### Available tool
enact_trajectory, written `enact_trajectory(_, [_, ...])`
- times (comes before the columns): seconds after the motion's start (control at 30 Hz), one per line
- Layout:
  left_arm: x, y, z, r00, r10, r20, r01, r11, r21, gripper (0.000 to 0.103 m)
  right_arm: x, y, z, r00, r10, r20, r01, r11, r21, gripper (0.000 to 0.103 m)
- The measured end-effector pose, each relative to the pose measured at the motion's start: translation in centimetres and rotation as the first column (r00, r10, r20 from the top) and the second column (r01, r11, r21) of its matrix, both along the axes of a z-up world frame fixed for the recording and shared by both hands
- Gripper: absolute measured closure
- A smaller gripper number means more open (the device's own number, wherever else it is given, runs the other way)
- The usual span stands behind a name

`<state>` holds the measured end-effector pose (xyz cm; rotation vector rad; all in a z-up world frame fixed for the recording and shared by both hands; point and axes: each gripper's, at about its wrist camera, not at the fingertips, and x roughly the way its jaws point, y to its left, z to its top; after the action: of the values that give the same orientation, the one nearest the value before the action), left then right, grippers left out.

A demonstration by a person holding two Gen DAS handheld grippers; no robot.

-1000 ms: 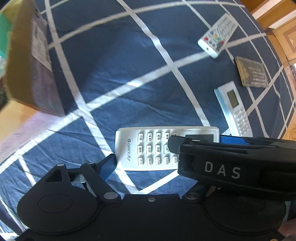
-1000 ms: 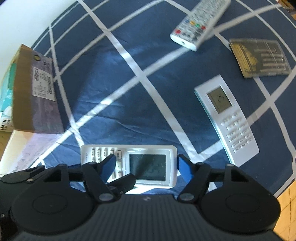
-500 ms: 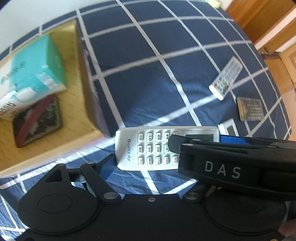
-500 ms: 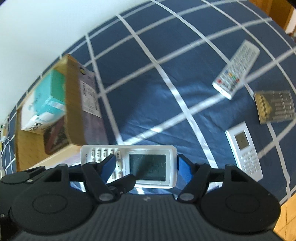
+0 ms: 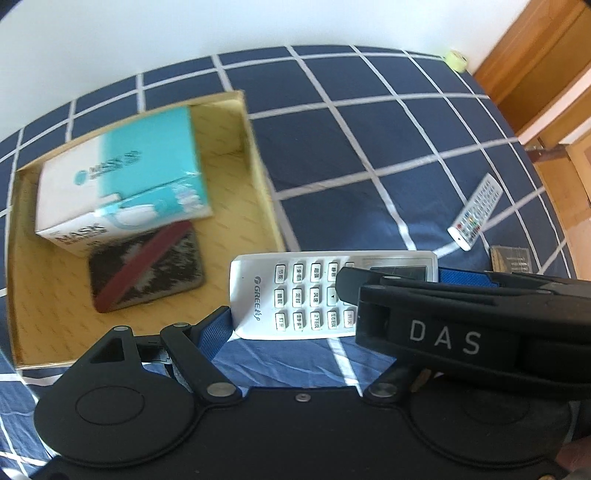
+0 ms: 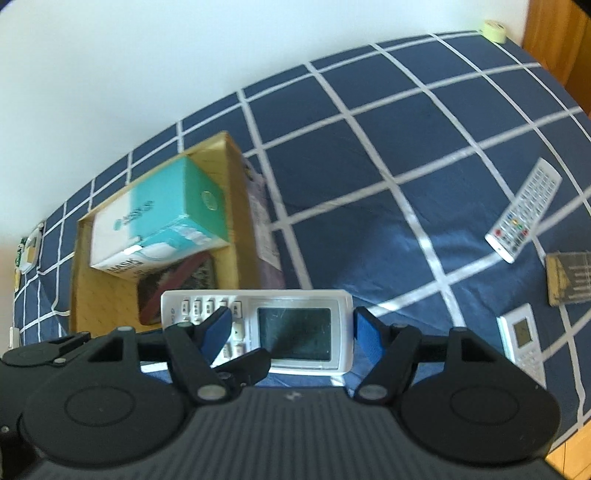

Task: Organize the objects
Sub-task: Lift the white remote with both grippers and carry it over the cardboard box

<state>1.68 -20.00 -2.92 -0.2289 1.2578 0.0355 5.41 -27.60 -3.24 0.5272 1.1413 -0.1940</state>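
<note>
A: What's under everything?

B: A bed [image 6: 369, 192] with a navy cover crossed by white lines, against a plain white wall [image 6: 147, 55].

A: Nearest the cameras?

B: The white air-conditioner remote [image 5: 295, 295]. It's held off the cover, lying crosswise, and both tools are on it. The left tool [image 5: 332, 306] is clenched across its length: one blue pad presses the keypad end, the other the screen end, though the right tool's black body covers much of that side. The right tool [image 6: 291, 328] grips only the screen half; one blue finger [image 6: 218, 326] lies over the buttons and the other blue pad sits just at the screen end, apparently touching.

A: Where is the remote relative to the cardboard box [image 5: 258, 155]?

B: Its keypad end hangs just over the box's near corner; the screen end sticks out over the cover.

A: What's in the box?

B: A white and teal mask carton [image 5: 122, 177], and against its near side a dark flat case with a red stripe [image 5: 144, 269].

A: Beyond the remote, away from the box?

B: A slim white remote with a small screen [image 6: 521, 338] lies near, a dark flat packet [image 6: 569, 277] just past it, then a grey remote with coloured buttons [image 6: 524, 210]. Farthest, at the bed's edge by the wall, a roll of pale tape [image 6: 493, 26].
</note>
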Motion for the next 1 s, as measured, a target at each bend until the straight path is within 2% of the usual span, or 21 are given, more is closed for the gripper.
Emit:
enact_trajectory(0.5, [-2.0,9.3,0.2,0.991,0.132,0.010,-0.132,0.991,-0.004,0.022,5.5,8.0,0.6,0.993,0.114,0.019,-0.114,0.993,-0.009,0.032])
enact_trajectory(0.8, [-2.3,14.2,-1.4,0.977,0.212,-0.015,-0.213,0.977,-0.023,0.022,9.5,11.9,-0.7,0.981,0.196,-0.003,-0.196,0.981,-0.010,0.032])
enact_trajectory(1.0, [-1.5,16.4,-3.5,0.970,0.239,-0.047,-0.240,0.970,-0.033,0.022,12.0,13.2,-2.6,0.971,0.236,-0.029,-0.236,0.972,-0.007,0.032])
